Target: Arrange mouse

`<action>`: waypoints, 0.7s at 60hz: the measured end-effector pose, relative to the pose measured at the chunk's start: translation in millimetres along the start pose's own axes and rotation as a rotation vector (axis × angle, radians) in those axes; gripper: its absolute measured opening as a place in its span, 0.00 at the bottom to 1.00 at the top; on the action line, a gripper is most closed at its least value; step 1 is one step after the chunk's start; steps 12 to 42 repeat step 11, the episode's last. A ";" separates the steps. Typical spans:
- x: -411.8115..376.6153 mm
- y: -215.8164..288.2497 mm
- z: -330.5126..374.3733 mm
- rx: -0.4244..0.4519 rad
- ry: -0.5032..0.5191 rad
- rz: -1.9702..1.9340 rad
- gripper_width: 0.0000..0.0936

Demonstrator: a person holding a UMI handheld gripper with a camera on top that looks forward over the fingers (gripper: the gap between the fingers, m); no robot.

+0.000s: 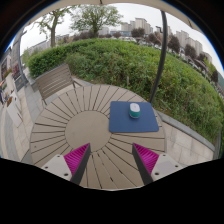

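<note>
My gripper (110, 160) hovers above a round slatted wooden table (70, 125), outdoors, hedge (120, 60) and buildings beyond. Its 2 fingers stand apart, nothing between them; pink pads (76, 157) face inward.

The mouse (134, 110) sits on a dark blue mouse mat (134, 118), ahead of the fingers and a little to the right, well apart from them. It looks pale, teal-tinted on top.

Step in hand, as I judge it: the approach. To do it well I would swing right, centre the mouse between the fingers, then descend with the fingers wide.

Long axis: seems to run away from me, roughly along the mat's side edges. Which end is the front, I cannot tell.

A wooden bench (52, 78) stands behind the table.
</note>
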State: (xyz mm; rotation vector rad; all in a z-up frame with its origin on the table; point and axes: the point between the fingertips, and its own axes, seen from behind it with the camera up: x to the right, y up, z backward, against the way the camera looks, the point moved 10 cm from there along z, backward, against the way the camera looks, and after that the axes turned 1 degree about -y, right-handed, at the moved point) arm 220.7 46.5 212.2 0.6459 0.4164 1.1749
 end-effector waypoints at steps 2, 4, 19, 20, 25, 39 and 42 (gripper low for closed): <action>1.0 2.9 -1.2 0.010 -0.006 0.011 0.91; 2.7 6.0 -4.1 0.020 -0.015 0.023 0.91; 1.3 12.7 -6.9 0.035 -0.014 0.026 0.91; 1.3 12.7 -6.9 0.035 -0.014 0.026 0.91; 1.3 12.7 -6.9 0.035 -0.014 0.026 0.91; 1.3 12.7 -6.9 0.035 -0.014 0.026 0.91; 1.3 12.7 -6.9 0.035 -0.014 0.026 0.91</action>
